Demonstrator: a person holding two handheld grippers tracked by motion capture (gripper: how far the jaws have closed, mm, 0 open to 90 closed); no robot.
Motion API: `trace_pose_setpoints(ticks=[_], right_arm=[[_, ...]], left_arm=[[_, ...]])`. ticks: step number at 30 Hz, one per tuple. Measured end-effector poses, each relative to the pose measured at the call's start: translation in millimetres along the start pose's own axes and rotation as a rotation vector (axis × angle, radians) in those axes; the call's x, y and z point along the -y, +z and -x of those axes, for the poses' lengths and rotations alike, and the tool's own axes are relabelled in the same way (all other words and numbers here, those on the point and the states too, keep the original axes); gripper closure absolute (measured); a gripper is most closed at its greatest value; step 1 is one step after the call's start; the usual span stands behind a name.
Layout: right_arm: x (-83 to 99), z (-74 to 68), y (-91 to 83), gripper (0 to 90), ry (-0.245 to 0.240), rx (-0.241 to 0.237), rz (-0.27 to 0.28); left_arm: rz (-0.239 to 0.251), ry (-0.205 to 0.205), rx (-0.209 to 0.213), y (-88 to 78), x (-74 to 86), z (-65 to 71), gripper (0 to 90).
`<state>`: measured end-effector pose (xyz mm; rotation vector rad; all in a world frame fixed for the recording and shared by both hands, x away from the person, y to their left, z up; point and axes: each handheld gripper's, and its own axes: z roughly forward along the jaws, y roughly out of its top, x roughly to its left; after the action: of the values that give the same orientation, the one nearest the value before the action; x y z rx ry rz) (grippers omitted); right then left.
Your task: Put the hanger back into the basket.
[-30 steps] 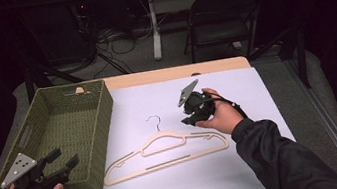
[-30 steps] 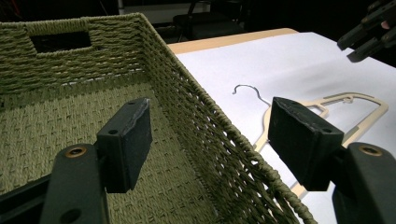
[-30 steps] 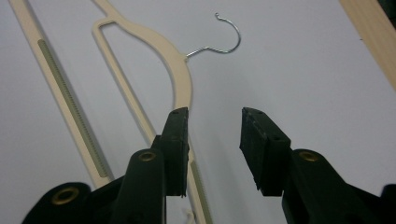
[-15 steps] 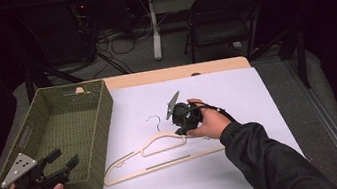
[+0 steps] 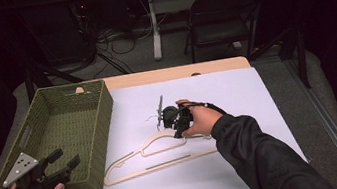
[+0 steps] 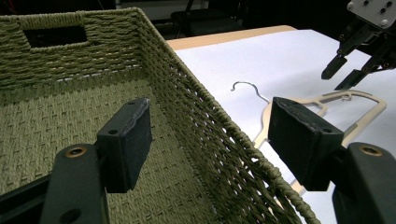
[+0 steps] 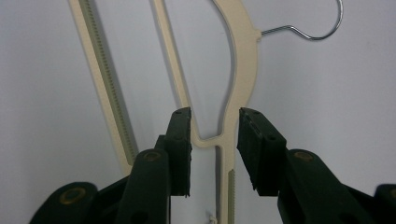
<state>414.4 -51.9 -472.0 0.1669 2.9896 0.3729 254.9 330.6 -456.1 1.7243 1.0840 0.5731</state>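
High view: your right gripper (image 5: 174, 122) has slid toward nine o'clock over the hanger (image 5: 160, 155); jaws apart astride its shoulder, unclenched, so grasping comes next.

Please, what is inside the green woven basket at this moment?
The basket shows only its woven floor, with nothing lying on it. The left gripper covers its near corner, so that part cannot be checked.
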Motion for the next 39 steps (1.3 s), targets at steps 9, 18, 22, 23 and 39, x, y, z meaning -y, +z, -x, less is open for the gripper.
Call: trace_pose_setpoints(ticks=[9, 18, 22, 23, 39], right_arm=[[-2.0, 0.0, 11.6, 60.8, -0.054, -0.021, -0.075], [-5.3, -5.1, 23.0, 64.1, -0.092, -0.029, -0.099], [-5.0, -6.0, 31.8, 64.5, -0.09, -0.049, -0.115], [-4.6, -6.3, 33.7, 64.8, -0.087, -0.054, -0.116], [-3.7, -6.4, 54.4, 71.7, -0.09, -0.113, -0.138]], left_arm=[[0.0, -0.001, 0.002, 0.0, 0.2, -0.4, 30.4], [0.0, 0.002, 0.003, 0.4, 0.1, 0.1, 30.3], [-0.001, 0.002, 0.005, 0.6, 0.1, 0.7, 30.4], [-0.001, 0.001, 0.005, 0.9, 0.2, 0.8, 30.4], [-0.01, 0.0, 0.003, 3.2, 1.7, 0.5, 30.4]])
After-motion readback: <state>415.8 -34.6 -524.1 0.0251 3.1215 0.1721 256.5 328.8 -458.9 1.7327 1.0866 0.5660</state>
